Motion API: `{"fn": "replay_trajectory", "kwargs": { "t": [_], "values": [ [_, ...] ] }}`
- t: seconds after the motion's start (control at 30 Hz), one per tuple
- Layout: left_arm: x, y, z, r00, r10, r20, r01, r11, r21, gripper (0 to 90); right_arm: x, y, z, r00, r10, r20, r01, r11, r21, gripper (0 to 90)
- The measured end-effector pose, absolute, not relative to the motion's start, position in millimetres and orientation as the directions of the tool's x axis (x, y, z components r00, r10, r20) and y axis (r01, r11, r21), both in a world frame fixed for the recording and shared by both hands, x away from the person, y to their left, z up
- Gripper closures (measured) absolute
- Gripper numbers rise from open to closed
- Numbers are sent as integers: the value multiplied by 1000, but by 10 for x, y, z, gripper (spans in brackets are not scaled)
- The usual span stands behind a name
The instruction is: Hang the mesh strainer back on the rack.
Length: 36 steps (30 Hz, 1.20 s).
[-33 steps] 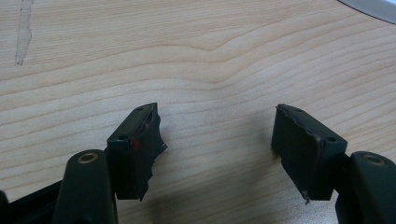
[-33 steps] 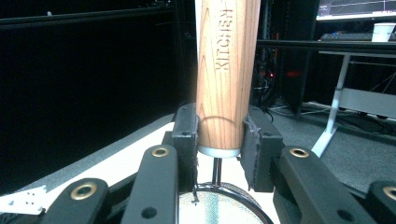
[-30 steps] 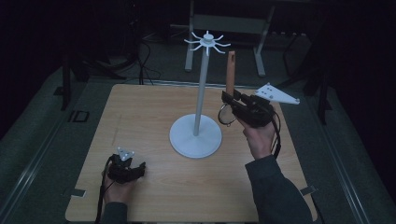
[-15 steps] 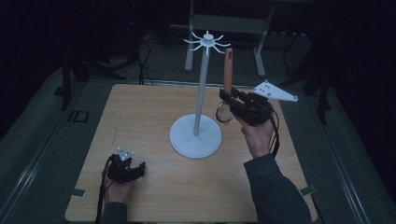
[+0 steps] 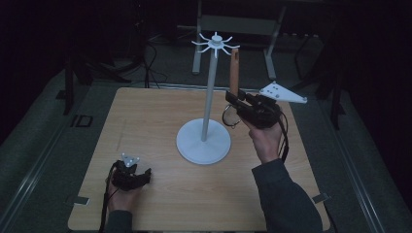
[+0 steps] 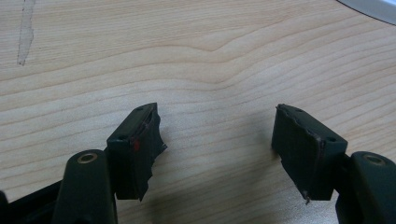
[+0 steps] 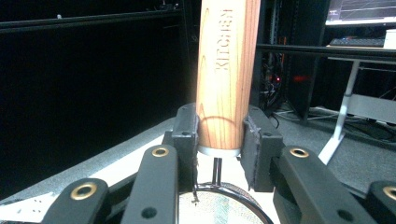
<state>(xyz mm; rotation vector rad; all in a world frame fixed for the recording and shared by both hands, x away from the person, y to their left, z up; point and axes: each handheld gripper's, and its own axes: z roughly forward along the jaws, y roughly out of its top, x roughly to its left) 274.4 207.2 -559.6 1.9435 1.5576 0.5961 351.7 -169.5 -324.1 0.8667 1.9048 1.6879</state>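
My right gripper (image 5: 233,100) is shut on the lower end of a wooden handle (image 5: 234,70) marked KITCHEN (image 7: 226,70), which stands upright. A small round metal strainer ring (image 5: 231,117) hangs below the jaws (image 7: 224,205). The handle's top is just right of the hook crown (image 5: 214,43) of a white stand (image 5: 208,97), a little lower and apart from it. My left gripper (image 5: 138,175) rests near the table's front left. Its jaws are open (image 6: 217,140) over bare wood with nothing between them.
The stand's round white base (image 5: 203,141) sits at the middle of the wooden table (image 5: 145,121), and its edge shows at the top right of the left gripper view (image 6: 373,7). Dark floor, cables and a metal frame (image 5: 238,24) lie beyond the far edge.
My right gripper has shifted slightly left with the strainer, bringing the handle closer to the stand's pole and hooks. The left gripper has stayed put.
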Motion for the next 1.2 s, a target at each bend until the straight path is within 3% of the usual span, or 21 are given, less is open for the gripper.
{"fn": "replay_trajectory", "kwargs": {
  "t": [1.2],
  "values": [
    [2746, 2074, -5597, 220, 975, -10, 720, -156, 676, 327, 3685, -1611, -3211, -717, 689, 102, 207, 72, 976, 694]
  ]
}}
